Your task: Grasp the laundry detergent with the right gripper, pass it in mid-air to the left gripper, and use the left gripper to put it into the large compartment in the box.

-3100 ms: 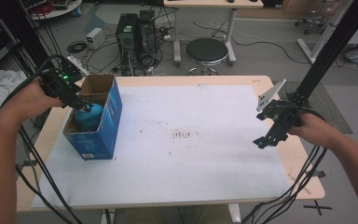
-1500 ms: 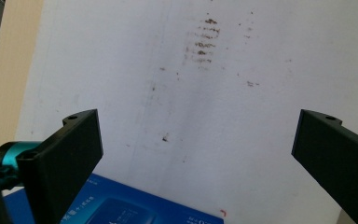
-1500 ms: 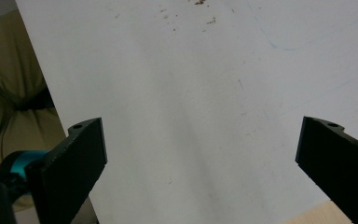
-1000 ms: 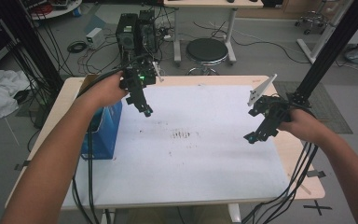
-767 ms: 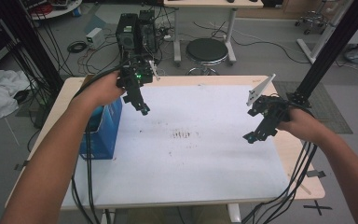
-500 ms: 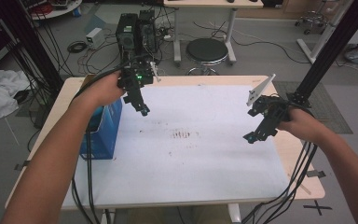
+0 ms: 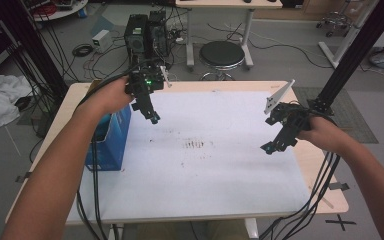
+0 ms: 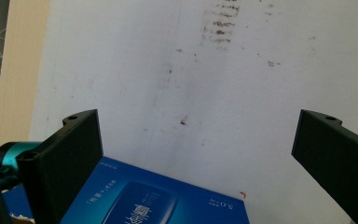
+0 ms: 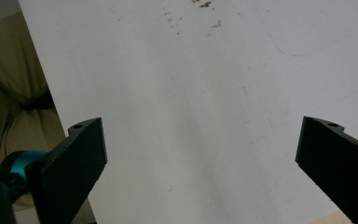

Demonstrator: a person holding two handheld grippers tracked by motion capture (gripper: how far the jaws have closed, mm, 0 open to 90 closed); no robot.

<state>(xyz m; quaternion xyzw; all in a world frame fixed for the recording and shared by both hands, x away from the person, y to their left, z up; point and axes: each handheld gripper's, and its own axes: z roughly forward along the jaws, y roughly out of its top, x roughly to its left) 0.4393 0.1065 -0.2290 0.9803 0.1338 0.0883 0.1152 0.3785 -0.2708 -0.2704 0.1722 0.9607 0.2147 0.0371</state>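
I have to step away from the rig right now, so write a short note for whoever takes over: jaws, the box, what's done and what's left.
Left gripper: jaws wide open, holding nothing, above the white sheet just right of the blue box.
Right gripper: jaws wide open, holding nothing, over the right side of the sheet.
Blue box: stands at the left edge of the table, partly hidden by the left forearm; its printed blue face shows in the left gripper view. Its contents cannot be seen from here.
Done: neither gripper carries anything.
Left: probably check inside the box, then close or move it.
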